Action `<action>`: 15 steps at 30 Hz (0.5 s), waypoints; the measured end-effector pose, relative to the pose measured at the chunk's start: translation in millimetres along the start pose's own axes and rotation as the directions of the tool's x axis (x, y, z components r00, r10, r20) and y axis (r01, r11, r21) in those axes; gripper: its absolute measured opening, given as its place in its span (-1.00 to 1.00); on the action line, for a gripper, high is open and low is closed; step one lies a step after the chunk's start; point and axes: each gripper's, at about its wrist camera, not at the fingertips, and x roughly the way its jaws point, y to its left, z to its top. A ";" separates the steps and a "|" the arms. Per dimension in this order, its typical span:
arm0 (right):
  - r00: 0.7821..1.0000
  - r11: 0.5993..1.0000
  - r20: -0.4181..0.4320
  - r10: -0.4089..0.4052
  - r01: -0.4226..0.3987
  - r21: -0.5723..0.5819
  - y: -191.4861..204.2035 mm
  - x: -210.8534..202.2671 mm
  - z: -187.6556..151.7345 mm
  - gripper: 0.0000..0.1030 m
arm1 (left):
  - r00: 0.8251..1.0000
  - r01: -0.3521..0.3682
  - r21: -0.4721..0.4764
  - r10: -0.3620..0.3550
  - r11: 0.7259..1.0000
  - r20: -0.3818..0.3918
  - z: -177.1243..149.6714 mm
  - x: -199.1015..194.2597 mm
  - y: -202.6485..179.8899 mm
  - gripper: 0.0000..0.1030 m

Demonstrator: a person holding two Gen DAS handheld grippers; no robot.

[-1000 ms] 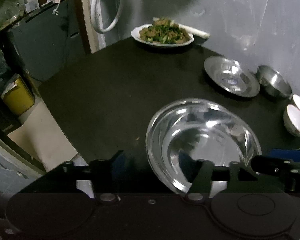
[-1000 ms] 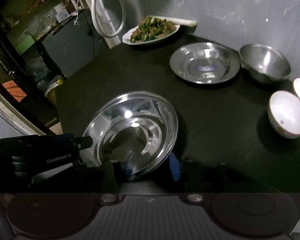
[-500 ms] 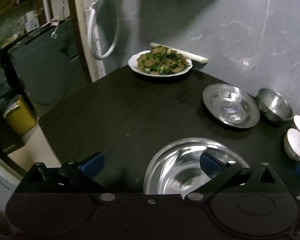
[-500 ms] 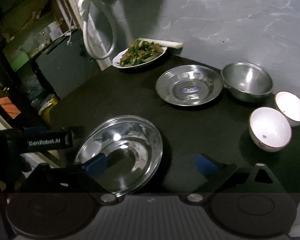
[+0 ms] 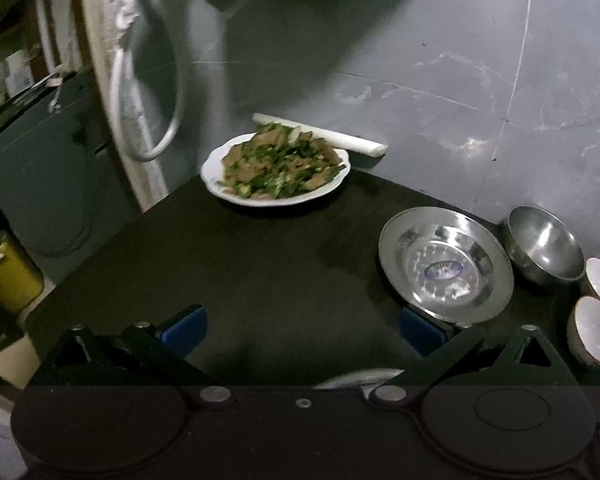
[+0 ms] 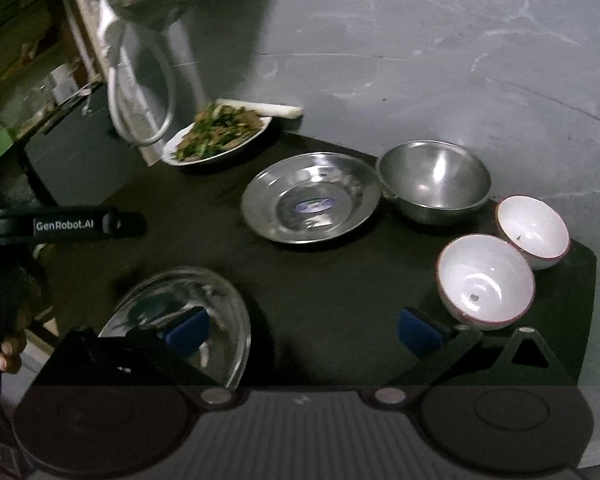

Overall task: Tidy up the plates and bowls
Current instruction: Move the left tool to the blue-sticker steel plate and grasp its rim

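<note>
Nearest you, at 7 o'clock in the right wrist view, the large steel bowl [image 6: 180, 316] rests free near the table edge [image 6: 44, 320], and both the left gripper [image 5: 304, 330] and right gripper [image 6: 302, 330] stand fully open and empty. It likely handles light, rigid and slippery, so pinch its thin rim. Farther, toward 12 o'clock, the steel plate [image 6: 312, 198] offers a nesting spot across bare tabletop; the white bowls [image 6: 486, 280] at 3 o'clock look fragile.

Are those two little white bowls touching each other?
Touching, it seems. In the right wrist view the near white bowl and the far white bowl meet at their rims with no dark table between them.
</note>
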 end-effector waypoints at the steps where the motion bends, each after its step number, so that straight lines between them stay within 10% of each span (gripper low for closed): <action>1: 1.000 1.000 0.000 -0.005 0.005 0.012 -2.6 3.4 1.7 0.99 | 1.000 0.005 0.008 -0.005 1.000 -0.003 3.3 5.8 -1.1 0.98; 15: 1.000 0.995 0.029 -0.008 0.005 0.098 -29.7 65.7 33.4 0.99 | 0.988 0.128 0.102 -0.118 0.986 -0.097 41.3 104.7 -31.6 0.98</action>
